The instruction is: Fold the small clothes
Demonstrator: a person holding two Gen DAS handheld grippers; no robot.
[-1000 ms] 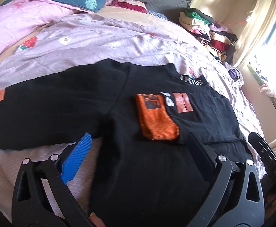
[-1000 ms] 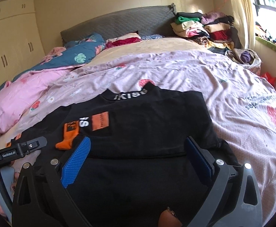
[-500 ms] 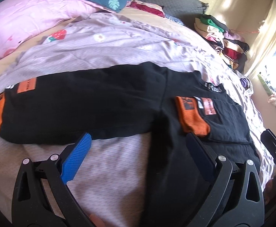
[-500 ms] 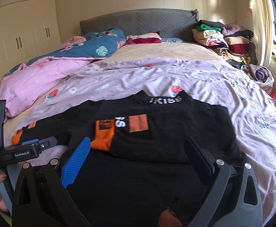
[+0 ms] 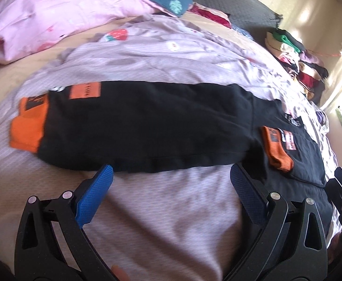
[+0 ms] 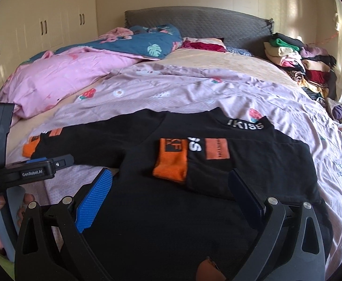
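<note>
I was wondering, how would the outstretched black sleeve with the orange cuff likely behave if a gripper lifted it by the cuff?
The sleeve lies flat and follows the purple bedspread, so it would probably hang limp rather than hold shape. It looks like light knit fabric, likely easy to lift. The ribbed orange cuff seems thicker, perhaps giving the open jaws of the left gripper better purchase.

A black long-sleeved top (image 6: 171,210) lay flat on the lilac bedspread (image 6: 194,93), near the foot edge of the bed, its collar lettered "IKISS" toward the headboard. One sleeve (image 6: 217,161) was folded across the chest, its orange cuff (image 6: 171,166) on the body. The other sleeve (image 5: 147,126) stretched straight out toward the bed's left edge, ending in an orange cuff (image 5: 28,131).
</note>
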